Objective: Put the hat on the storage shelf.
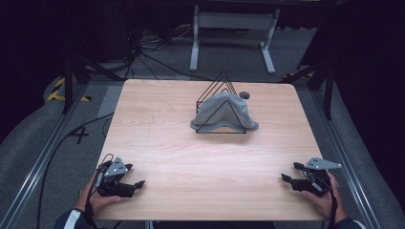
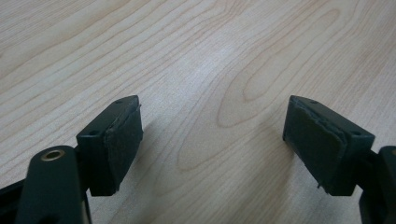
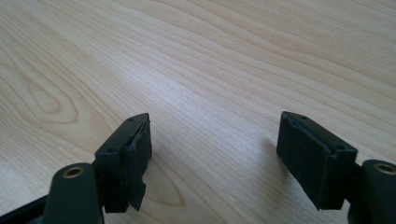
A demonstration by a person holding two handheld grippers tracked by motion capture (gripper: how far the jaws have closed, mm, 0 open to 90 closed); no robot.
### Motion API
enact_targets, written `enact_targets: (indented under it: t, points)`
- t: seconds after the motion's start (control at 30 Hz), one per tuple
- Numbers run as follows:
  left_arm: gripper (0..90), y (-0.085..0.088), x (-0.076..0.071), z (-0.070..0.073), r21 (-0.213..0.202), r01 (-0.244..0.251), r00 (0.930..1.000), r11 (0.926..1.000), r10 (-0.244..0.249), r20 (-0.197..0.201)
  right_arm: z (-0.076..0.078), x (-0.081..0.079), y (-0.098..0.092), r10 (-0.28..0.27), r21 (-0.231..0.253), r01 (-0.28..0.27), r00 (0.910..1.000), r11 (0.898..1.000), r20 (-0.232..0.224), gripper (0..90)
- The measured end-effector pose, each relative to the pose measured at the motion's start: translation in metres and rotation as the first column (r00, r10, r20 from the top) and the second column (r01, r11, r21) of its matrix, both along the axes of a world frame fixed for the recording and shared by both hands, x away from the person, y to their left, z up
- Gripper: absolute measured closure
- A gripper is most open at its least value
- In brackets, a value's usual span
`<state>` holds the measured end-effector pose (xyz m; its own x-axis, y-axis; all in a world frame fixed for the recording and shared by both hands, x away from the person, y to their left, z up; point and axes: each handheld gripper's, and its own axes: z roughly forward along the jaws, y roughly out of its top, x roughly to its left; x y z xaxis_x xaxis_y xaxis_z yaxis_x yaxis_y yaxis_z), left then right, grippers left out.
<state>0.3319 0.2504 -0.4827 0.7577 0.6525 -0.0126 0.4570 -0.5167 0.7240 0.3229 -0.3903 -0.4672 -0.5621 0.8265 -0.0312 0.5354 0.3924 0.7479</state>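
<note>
Looks like the very start of things here: both grippers sit idle near the bench's near edge, left gripper (image 1: 136,184) by the near-left corner, right gripper (image 1: 288,172) by the near-right corner, each with jaws spread wide over bare wood and holding nothing. The grey cloth (image 1: 223,113) is draped over the black wire rack (image 1: 220,90), toward the far edge, roughly mid-width (well apart from either hand). My guess at the next move: reach forward and pinch a hanging edge of the fabric without snagging the wires.
</note>
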Motion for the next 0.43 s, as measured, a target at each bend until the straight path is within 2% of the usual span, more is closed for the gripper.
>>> enact_targets:
  t: [0.43]
  points:
    - [19.7,-0.0005,0.0005,-0.0002,-0.002,-0.005,1.0000,1.0000,0.005,0.001,0.0000,0.0001,-0.0002,-0.004,0.000,0.004,1.0000,1.000,-0.001,26.8]
